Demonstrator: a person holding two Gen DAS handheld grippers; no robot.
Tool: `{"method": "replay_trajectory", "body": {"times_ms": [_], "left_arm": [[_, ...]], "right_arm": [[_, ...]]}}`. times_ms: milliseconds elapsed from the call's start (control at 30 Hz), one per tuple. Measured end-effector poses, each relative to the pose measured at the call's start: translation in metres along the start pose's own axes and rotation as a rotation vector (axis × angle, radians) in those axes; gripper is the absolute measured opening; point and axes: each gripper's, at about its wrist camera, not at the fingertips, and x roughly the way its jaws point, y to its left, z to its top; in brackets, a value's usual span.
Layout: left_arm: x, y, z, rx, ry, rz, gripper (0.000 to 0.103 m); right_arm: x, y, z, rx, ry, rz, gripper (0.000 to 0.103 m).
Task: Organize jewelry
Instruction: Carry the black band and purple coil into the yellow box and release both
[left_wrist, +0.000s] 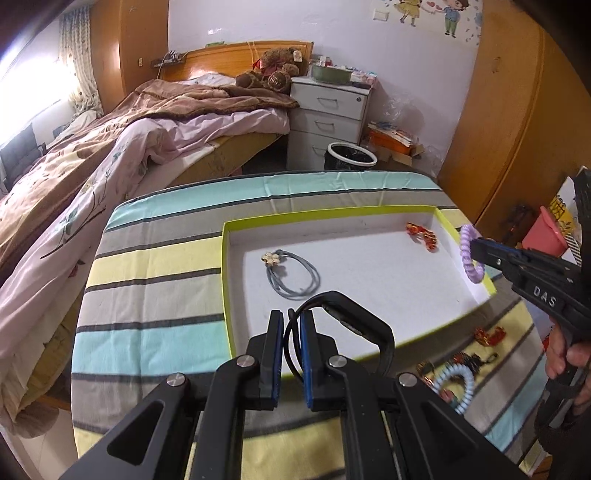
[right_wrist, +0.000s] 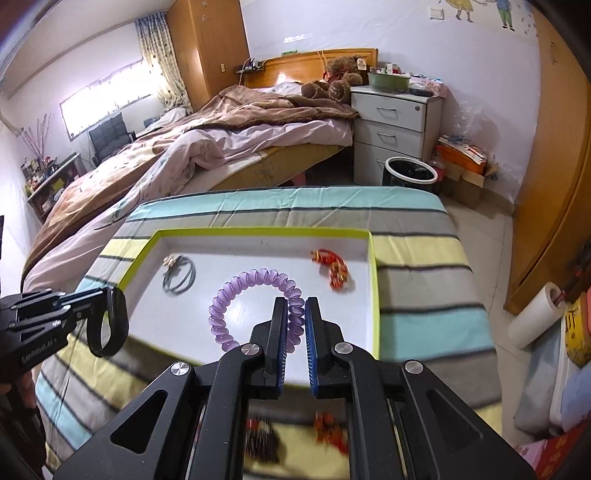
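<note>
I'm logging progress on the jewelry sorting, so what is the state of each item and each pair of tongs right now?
Left tongs: shut on black band.
Black band: held above tray's near edge.
Right tongs: shut on purple coil tie.
Purple coil tie: held over tray.
Grey hair tie: lying in tray.
Red ornament: lying in tray.
Tray: open.
Blue coil tie: on cloth, outside tray.

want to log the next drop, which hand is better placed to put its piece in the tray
Right, probably. The right gripper holds the purple spiral hair tie over the tray floor. The left gripper holds the black wristband only at the tray's near edge.
</note>
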Motion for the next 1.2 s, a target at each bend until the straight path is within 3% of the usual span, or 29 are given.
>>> {"method": "replay_trajectory", "body": {"times_ms": [433, 1200], "left_arm": [[0.051, 0.019, 0.015, -0.02, 0.062, 0.003, 0.009], [0.067, 0.03, 0.016, -0.064, 0.085, -0.003, 0.009]], "right_arm": [[0.075, 0.012, 0.028, -0.027, 0.117, -0.002, 0.009], [0.105, 0.014, 0.033, -0.062, 0.184, -0.027, 0.01]]}}
